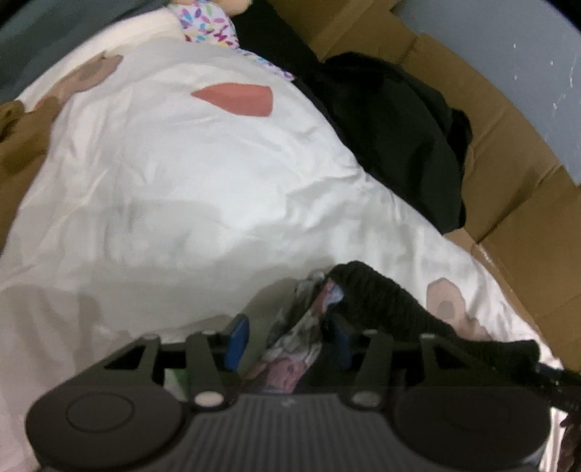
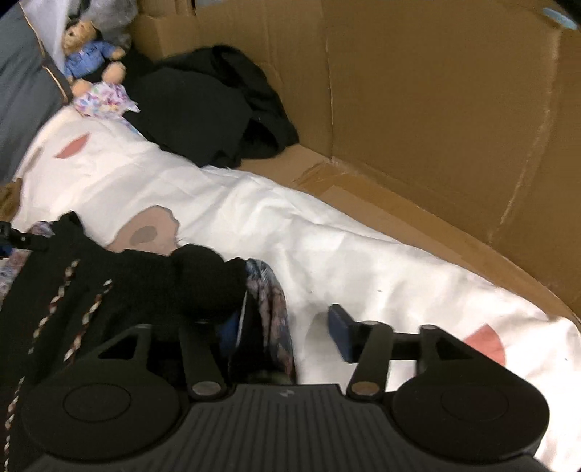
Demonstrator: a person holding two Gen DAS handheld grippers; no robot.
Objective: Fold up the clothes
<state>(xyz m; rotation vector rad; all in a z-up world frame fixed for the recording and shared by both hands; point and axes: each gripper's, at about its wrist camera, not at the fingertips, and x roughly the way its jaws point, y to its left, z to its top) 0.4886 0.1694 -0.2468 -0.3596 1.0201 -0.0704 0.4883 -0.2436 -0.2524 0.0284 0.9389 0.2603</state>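
One white sheet (image 2: 290, 232), one black clothes heap (image 2: 203, 109), one teddy bear (image 2: 87, 47), two grippers (image 1: 288, 345) (image 2: 287, 334).

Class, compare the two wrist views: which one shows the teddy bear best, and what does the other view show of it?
The right wrist view. There the teddy bear shows nearly whole at the top left, sitting in a blue top beside the black clothes pile. The left wrist view catches only a cropped, blurred bit of it at the top edge.
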